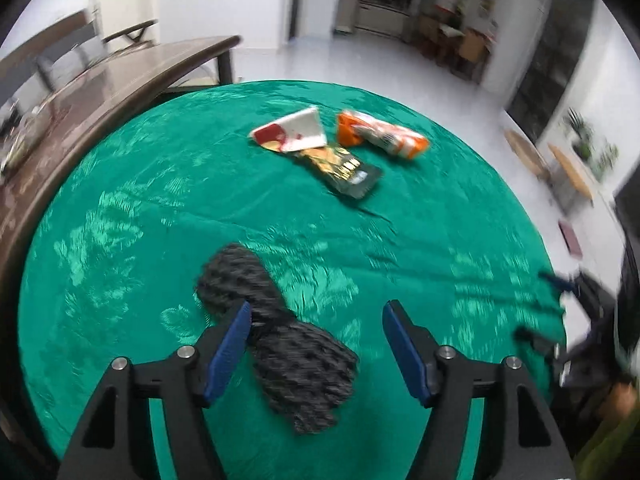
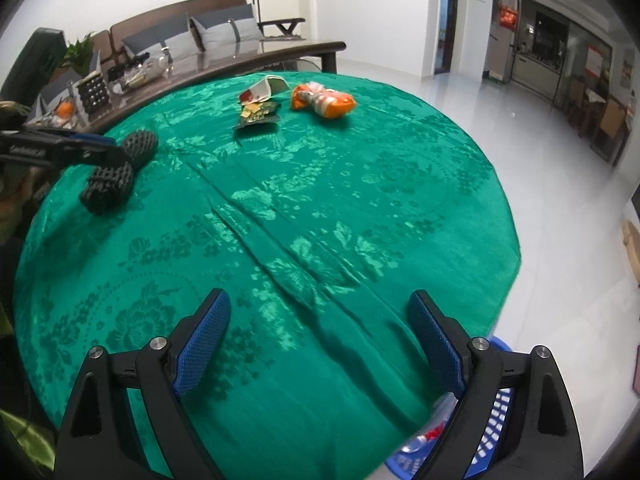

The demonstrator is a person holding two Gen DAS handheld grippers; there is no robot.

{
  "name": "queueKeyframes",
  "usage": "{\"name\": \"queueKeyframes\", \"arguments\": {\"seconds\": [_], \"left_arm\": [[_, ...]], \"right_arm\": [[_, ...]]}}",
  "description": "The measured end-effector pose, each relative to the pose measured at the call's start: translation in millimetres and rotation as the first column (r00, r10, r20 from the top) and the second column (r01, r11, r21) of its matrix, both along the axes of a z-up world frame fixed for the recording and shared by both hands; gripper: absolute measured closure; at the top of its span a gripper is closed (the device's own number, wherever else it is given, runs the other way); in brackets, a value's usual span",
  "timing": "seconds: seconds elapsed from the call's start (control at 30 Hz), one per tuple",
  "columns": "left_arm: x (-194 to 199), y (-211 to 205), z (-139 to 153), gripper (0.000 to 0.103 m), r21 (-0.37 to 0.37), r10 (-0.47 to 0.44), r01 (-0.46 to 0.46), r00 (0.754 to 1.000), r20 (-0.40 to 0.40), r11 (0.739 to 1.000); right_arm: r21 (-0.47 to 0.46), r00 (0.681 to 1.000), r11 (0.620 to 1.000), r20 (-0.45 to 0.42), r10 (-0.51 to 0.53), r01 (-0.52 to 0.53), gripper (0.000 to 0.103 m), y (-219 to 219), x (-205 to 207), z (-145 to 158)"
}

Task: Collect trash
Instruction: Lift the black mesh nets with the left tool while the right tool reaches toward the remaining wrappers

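The black foam netting lay near the surface's left edge, between the left gripper's spread fingers, seemingly unpinched. It looked light, soft and springy; its narrow waist seemed best to pinch. The right gripper's fingers stood spread, empty.

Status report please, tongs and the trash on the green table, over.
Left tongs open around black foam net, no grip. Right tongs open, empty. Three wrappers far side: white, dark, orange. Nothing in the way.
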State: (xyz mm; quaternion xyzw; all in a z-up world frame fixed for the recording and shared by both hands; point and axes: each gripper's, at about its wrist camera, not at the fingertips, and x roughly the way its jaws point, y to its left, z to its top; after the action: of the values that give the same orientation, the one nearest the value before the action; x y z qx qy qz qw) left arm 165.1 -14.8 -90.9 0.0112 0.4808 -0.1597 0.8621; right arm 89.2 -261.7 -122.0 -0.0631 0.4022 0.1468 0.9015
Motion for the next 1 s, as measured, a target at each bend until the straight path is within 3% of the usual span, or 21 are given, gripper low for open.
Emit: {"name": "queueKeyframes", "arguments": {"seconds": [0.07, 0.17, 0.27, 0.43, 0.6, 0.83, 0.9, 1.0], "left_arm": [[6.2, -2.3, -6.4, 0.033, 0.015, 0.055, -0.056, 0.998, 0.018, 0.998], [8.0, -2.2, -14.9, 0.033, 0.110, 0.112, -0.118, 0.992, 0.058, 0.987], [6.2, 6.7, -24.2, 0.033, 0.144, 0.112, -0.118, 0.993, 0.047, 0.982], [-0.5, 26.4, -40.2, 0.031, 0.116, 0.094, -0.099, 0.995, 0.045, 0.988], [-10.1, 40.6, -42.1, 0.031, 0.078, 0.075, -0.083, 0.992, 0.100, 0.994], [-8.0, 45.8, -41.7, 0.031, 0.071, 0.074, -0.081, 0.992, 0.099, 0.994], [-7.9, 45.5, -42.1, 0.031, 0.070, 0.073, -0.080, 0.992, 0.098, 0.994], [-8.0, 45.3, -41.9, 0.031, 0.070, 0.073, -0.080, 0.993, 0.098, 0.994]], "right_arm": [[0.004, 1.000, 1.000, -0.002, 0.001, -0.001, 0.011, 5.4, 2.5, -1.0], [-0.008, 1.000, 1.000, 0.001, 0.013, -0.013, 0.011, 13.9, 5.5, -1.6], [-0.009, 1.000, 1.000, 0.007, 0.019, -0.019, 0.010, 16.9, 7.0, 2.8], [0.099, 1.000, 0.995, -0.022, 0.017, -0.015, 0.008, 24.8, 37.2, 16.3], [0.053, 0.995, 0.994, -0.039, 0.096, -0.094, 0.008, 75.3, 97.2, 16.8], [-0.006, 0.988, 0.997, -0.131, 0.076, -0.078, 0.009, 126.9, 184.7, 0.1], [-0.009, 0.988, 0.997, -0.132, 0.077, -0.079, 0.012, 138.4, 197.8, -3.4], [-0.014, 0.991, 0.997, -0.113, 0.077, -0.080, 0.032, 143.1, 202.7, -7.2]]}}
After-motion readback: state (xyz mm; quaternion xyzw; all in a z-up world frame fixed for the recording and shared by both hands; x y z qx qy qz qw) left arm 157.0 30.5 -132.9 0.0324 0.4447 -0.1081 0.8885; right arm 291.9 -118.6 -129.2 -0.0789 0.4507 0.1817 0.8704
